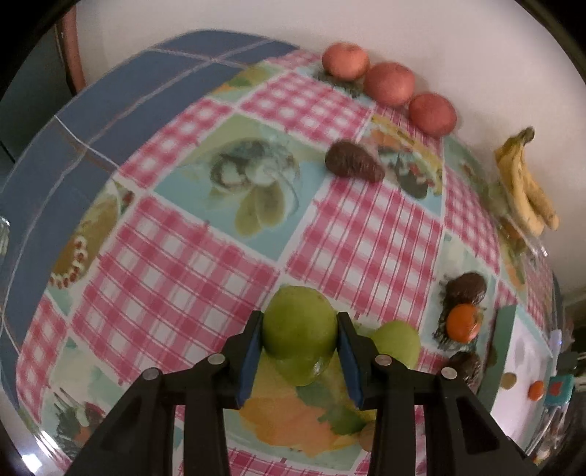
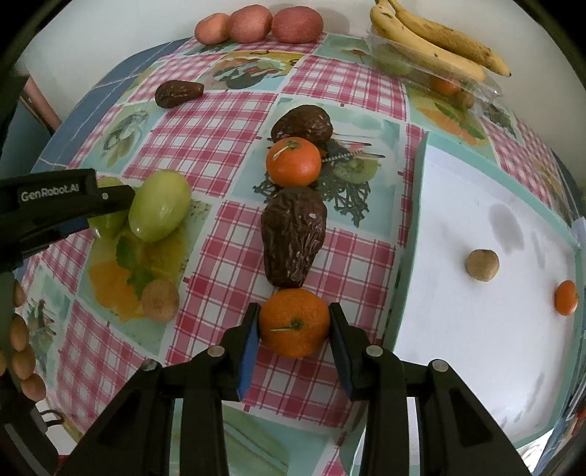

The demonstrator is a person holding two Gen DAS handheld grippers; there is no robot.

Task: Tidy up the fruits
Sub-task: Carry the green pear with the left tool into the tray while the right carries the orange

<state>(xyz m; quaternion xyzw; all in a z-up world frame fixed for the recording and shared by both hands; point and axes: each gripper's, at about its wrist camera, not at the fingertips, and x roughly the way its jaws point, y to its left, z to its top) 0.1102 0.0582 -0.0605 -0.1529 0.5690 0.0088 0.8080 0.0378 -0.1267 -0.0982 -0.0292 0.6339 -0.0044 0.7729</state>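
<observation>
White tray [image 2: 476, 329] holds one tangerine [image 2: 566, 302]; right gripper [image 2: 295, 324] pinches another tangerine [image 2: 295, 322].

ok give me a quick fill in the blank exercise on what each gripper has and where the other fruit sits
1. The right gripper is closed on an ____ fruit.
2. The left gripper is closed on a ____ fruit.
3. The three red apples sit in a row at the table's far edge, against the ____.
4. On the white tray lie a small brown fruit and a small ____ one.

Missing words: orange; green; wall; orange
</observation>
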